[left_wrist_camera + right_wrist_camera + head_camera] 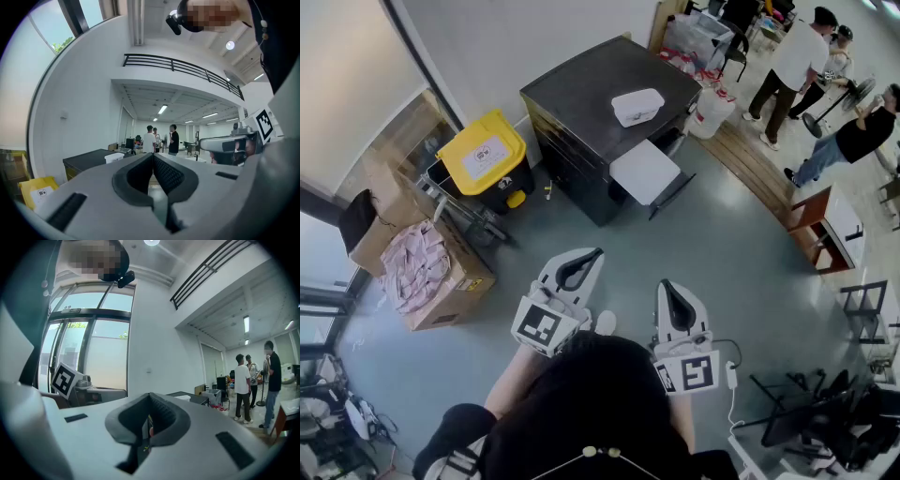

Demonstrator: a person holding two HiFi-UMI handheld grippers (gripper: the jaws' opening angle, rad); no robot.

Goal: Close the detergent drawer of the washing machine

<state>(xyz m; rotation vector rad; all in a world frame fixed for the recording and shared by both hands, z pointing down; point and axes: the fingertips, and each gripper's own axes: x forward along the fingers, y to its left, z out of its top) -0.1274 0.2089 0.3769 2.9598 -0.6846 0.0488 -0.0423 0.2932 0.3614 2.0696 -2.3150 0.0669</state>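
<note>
A dark, box-shaped machine (581,98) stands by the far wall, well away from both grippers. A white box (637,106) rests on its top, and a white flat panel (645,172) juts out at its front right. I cannot make out a detergent drawer from here. My left gripper (598,251) and right gripper (667,284) are held side by side close to the body, both pointing level toward the machine. In the left gripper view the left gripper (153,154) is shut and empty. The right gripper (150,394) is likewise shut on nothing.
A yellow-lidded bin (483,155) stands left of the machine, with cardboard boxes (431,272) nearer on the left. Several people (792,56) stand at the far right beside a wooden table (825,225). Black chairs (862,309) crowd the right edge. Grey floor lies between me and the machine.
</note>
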